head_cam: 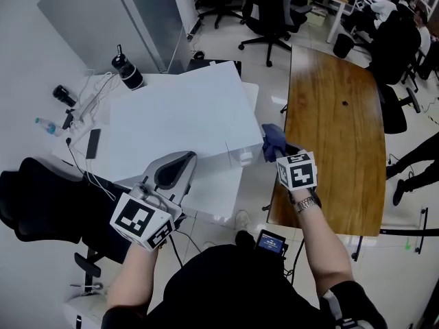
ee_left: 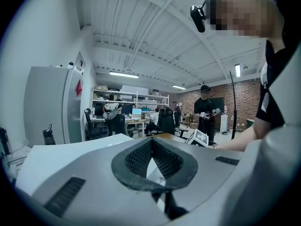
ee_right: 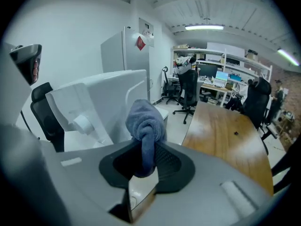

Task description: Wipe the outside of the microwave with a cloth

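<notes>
Black office chair (head_cam: 38,204) stands at the far left of the head view. Next to it, a white tabletop (head_cam: 77,139) carries a small plastic bottle (head_cam: 45,125), a dark phone (head_cam: 93,143) and a black flask (head_cam: 127,70), with some cables between them.

To the right of these the left tool (head_cam: 185,162) is held low, with its tips over the front edge of the white microwave (head_cam: 178,112). Its own view shows the jaws meeting at the tips, narrow, and nothing is between them.

The microwave fills the middle, its flat top facing the camera. At its right front corner is the blue cloth (head_cam: 272,141), bunched up and very close to the side wall; I cannot tell if it touches. The right tool (head_cam: 277,153) is clamped on this cloth, and the folded end stands up past the tips. Further right is a long wooden tabletop (head_cam: 336,136).
</notes>
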